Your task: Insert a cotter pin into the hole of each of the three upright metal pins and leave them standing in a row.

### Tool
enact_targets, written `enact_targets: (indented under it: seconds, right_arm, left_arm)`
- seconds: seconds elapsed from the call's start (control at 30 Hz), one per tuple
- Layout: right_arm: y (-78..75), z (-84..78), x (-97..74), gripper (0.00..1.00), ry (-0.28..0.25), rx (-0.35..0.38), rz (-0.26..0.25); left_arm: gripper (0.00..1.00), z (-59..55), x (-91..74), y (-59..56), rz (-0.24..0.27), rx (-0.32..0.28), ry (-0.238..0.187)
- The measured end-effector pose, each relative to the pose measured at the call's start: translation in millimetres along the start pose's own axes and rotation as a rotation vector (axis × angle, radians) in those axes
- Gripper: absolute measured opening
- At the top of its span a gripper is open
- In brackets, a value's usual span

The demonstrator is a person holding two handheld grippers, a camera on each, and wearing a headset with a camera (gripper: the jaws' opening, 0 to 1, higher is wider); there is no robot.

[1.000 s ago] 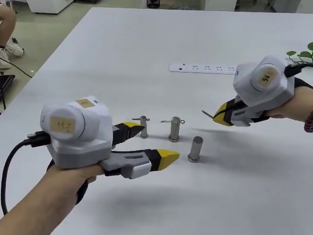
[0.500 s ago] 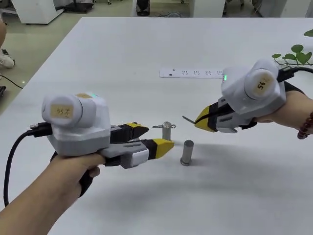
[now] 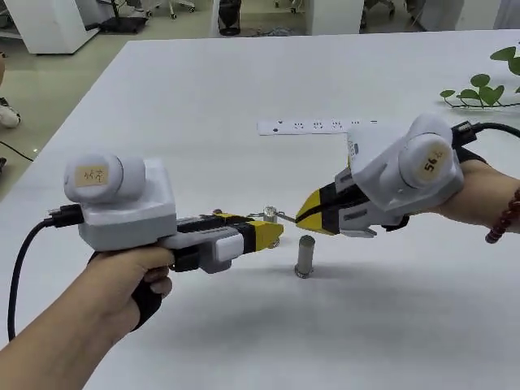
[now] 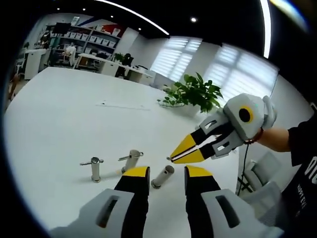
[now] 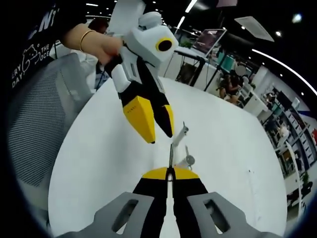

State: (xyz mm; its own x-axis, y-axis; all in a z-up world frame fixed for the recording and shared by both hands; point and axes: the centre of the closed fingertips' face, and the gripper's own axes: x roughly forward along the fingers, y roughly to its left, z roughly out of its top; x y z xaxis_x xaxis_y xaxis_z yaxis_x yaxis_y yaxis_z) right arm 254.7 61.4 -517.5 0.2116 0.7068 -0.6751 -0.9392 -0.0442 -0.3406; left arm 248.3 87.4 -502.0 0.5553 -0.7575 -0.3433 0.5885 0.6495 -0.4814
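Observation:
Three short metal pins stand in a row on the white table [image 3: 203,106]. In the left gripper view the left pin [image 4: 95,168] and the middle pin [image 4: 131,159] each carry a cotter pin. The right pin [image 4: 163,176] [image 3: 305,256] is bare. My left gripper [image 4: 167,172] [image 3: 272,231] is open, its jaws either side of the bare pin and short of it. My right gripper [image 3: 302,218] [image 5: 169,171] is shut on a thin cotter pin [image 5: 171,153], just above the bare pin and close to the left jaws. The left gripper hides part of the row in the head view.
A white power strip [image 3: 313,126] lies further back on the table. A green plant [image 3: 479,85] sits at the far right edge. Desks, chairs and shelves stand beyond the table in the gripper views.
My right gripper has come down and left with the cotter pin, close to the row. My left gripper has rolled onto its side and reached right toward the bare pin.

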Motion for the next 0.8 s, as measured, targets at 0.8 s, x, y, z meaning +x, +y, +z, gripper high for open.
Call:
enact_targets:
  seconds: [0.8]
  right_arm:
    - [14.5, 19.4, 2.4, 0.0, -0.028, -0.111, 0.03]
  left_arm:
    - [0.0, -0.4, 2.5, -9.9, -0.029, -0.06, -0.019]
